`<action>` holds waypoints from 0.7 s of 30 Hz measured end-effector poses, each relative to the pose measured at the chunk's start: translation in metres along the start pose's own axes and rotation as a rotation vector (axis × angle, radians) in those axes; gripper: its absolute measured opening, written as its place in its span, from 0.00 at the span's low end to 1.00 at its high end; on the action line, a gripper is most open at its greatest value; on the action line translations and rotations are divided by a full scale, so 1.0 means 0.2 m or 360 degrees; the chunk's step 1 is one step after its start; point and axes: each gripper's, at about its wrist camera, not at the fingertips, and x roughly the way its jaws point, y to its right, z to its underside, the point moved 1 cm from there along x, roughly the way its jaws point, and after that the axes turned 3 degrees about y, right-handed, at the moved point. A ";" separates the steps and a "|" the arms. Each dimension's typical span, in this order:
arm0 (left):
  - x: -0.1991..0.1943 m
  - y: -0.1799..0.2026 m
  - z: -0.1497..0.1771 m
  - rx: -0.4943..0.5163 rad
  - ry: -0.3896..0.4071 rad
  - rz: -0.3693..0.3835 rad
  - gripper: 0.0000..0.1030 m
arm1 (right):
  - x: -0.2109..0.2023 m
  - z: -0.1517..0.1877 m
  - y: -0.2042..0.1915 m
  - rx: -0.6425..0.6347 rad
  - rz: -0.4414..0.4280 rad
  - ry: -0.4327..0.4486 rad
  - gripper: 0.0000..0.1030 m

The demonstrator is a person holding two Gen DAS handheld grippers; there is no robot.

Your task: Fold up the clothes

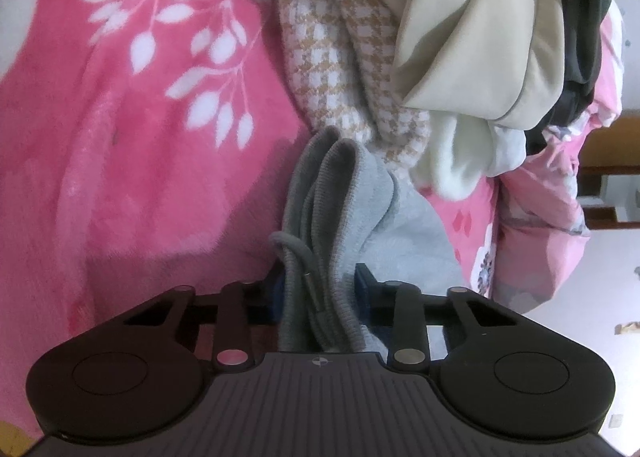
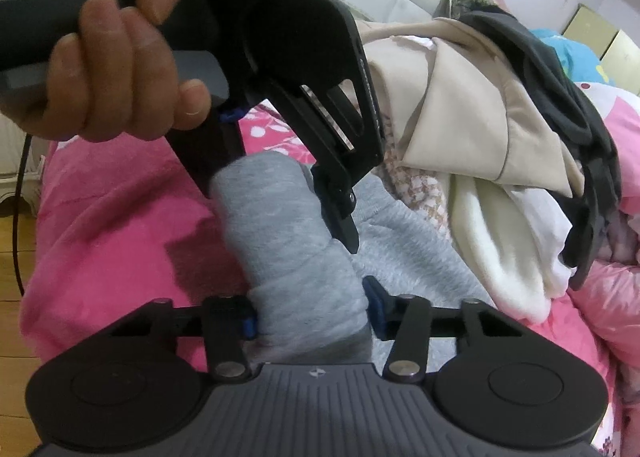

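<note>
Both grippers are clamped on the same grey sweatshirt, which sits over a pink blanket on a bed. The left gripper has its jaws closed on a bunched ribbed edge of the garment, with a grey drawstring caught in the bundle. The right gripper pinches a thick roll of the grey fabric between its blue pads. In the right wrist view the left tool appears above, held by a hand, with its tip pressed into the same grey roll, so the two grips lie close together. Just beside the sweatshirt, touching it at the far side, is a heap of other clothes: a tan checked knit, a cream garment, something white and fleecy, and a dark item draped on top. The main risk, as I judge it, comes from how much cloth each gripper holds: a bunch that thick can slide out layer by layer if pulled, leaving only part of the garment in hand. The trapped drawstring could tug the hem crooked when the fabric is spread. With the grips so near each other, the sweatshirt may stay rolled instead of opening flat, and any sweep toward the heap could drag the checked knit along or topple the pile onto the working area.
</note>
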 end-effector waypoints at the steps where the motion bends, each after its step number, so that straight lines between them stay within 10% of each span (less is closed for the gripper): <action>1: -0.01 0.01 0.00 -0.0006 0.0003 -0.0001 0.29 | -0.01 0.00 0.01 0.0010 -0.0002 0.0000 0.45; 10: -0.09 0.12 0.05 -0.0037 0.0053 0.0009 0.24 | -0.12 -0.03 0.15 0.0148 0.0028 0.0091 0.41; 21: 0.00 0.69 0.15 0.0076 0.0140 0.0109 0.24 | -0.39 0.03 0.50 0.0414 0.0205 0.0250 0.38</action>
